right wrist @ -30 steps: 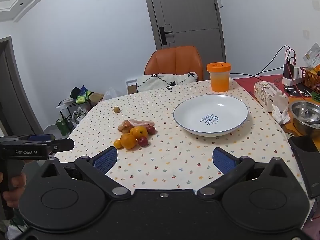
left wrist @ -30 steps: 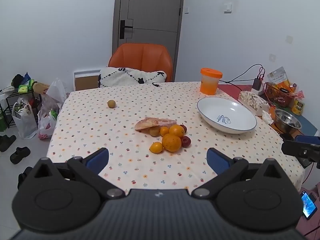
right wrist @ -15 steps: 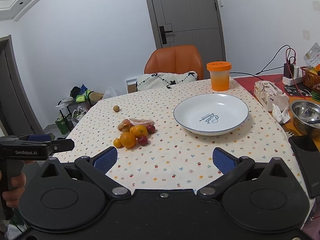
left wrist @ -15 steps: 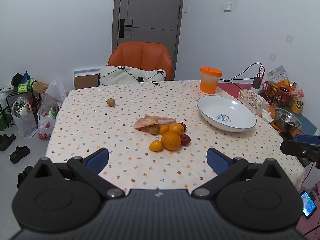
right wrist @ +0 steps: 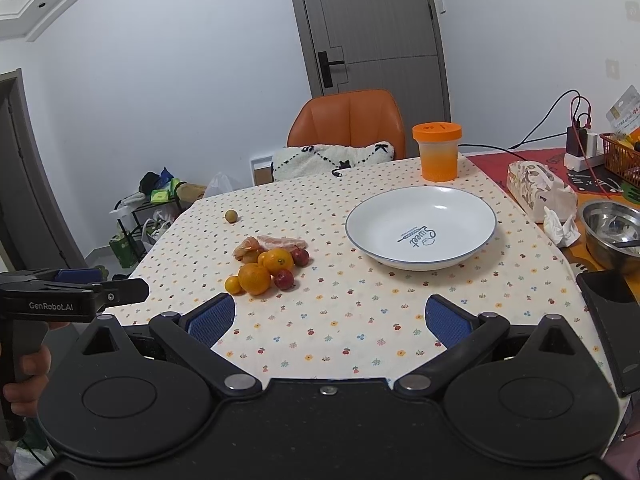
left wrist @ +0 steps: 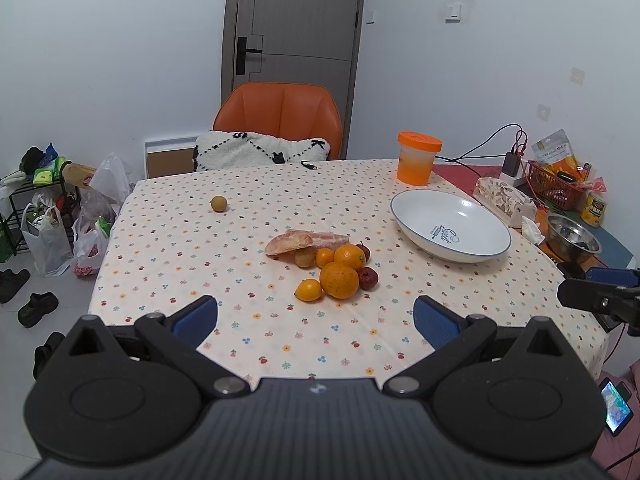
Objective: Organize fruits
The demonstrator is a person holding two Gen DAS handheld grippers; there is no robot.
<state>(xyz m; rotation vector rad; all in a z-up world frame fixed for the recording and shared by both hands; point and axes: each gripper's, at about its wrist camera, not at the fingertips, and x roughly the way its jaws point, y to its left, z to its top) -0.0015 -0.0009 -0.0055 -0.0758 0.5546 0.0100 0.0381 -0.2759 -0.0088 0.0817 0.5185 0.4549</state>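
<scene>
Both grippers (left wrist: 316,316) (right wrist: 328,318) agape, pomelo segment (left wrist: 307,241) lengthwise left-right.

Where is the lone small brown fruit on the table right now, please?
The small brown fruit lies alone on the table's far left, apart from the fruit pile, towards the orange chair.

I see a cream tablecloth (left wrist: 168,264) with small flowers, orange fruits (left wrist: 338,279), a white plate (left wrist: 416,216) with blue rim.

fruit pile (left wrist: 334,266) – clustered mid-table | white plate (left wrist: 450,224) – empty, right
</scene>
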